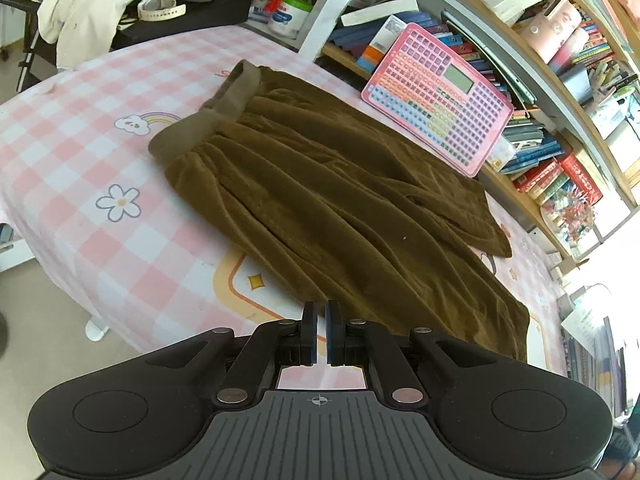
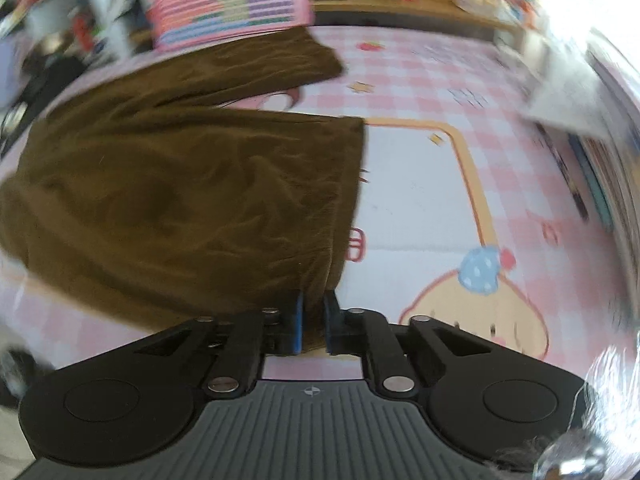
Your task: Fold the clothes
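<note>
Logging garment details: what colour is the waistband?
Olive-tan waistband, lighter than the brown trousers; clearest in left wrist view.

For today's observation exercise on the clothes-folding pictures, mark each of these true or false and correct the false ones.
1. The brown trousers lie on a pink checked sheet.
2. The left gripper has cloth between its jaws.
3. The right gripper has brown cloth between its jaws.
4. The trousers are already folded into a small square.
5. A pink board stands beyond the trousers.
1. True: the brown trousers lie on the pink checked sheet.
2. False: the left gripper is shut on nothing.
3. True: the right gripper pinches a leg hem.
4. False: they lie spread out.
5. True: the pink board leans at the bookshelf.
</note>
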Available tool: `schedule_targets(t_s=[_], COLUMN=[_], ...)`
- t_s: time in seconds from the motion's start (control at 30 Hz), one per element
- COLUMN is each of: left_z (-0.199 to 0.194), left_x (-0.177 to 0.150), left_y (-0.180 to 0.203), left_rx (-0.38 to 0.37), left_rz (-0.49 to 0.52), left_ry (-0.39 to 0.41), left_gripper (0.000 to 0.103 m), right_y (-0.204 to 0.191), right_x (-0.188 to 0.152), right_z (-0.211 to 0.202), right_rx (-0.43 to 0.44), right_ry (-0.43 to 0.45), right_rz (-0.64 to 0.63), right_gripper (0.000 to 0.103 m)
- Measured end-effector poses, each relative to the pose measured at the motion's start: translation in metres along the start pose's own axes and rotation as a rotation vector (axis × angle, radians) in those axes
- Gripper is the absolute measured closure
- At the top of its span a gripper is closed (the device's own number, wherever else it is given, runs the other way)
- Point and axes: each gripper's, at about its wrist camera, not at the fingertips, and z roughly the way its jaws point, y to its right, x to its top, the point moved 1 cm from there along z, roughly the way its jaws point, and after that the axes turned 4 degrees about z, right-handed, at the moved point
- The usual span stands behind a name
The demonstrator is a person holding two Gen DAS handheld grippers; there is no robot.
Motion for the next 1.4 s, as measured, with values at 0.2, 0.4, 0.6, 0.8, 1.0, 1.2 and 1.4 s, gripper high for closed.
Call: schedule_targets(t_s=[0.2,0.4,0.6,0.8,1.0,1.2,1.4], left_z=[0.002,0.003,0.001,0.003,0.006,0.013,0.024], left_x=[0.007,0.012,0.016,0.021,0.031,0.044,0.054], left_y=[0.001,-0.007,-0.028,-0.048,-0.06,-0.077,-0.092], left_rx=[-0.001,0.026,0.089,0.101,0.092,0.089,0.08], left_rz=[0.021,0.011,-0.046,-0.13,-0.16,-0.202,-0.228], left_ry=[-0.006,-0.004,0.022,0.038,0.045,0.045,0.027], left_gripper=[0.097,0.097,0.082,0.082,0.081,0.081,0.081], right_y=[0.016,0.019,0.009,-0.006,0.004,0.01,0.007], right_x=[0.003,0.003,-0.002,-0.004,-0.007,-0.008,-0.001], right_z=[-0.003,-0.002,-0.015,-0.02,-0.008,-0.018,-0.032], right_rx=[-0.086,-0.107,-0.103,-0.087,-0.158,-0.232,-0.241], right_ry=[0.06,0.049,0.088,0.112,0.046,0.06,0.143], right_rz=[0.018,0.054,0.047,0.008,0.028,0.084,0.138], right_gripper=[0.098,0.093,0.083,0.08,0.082,0.08,0.083])
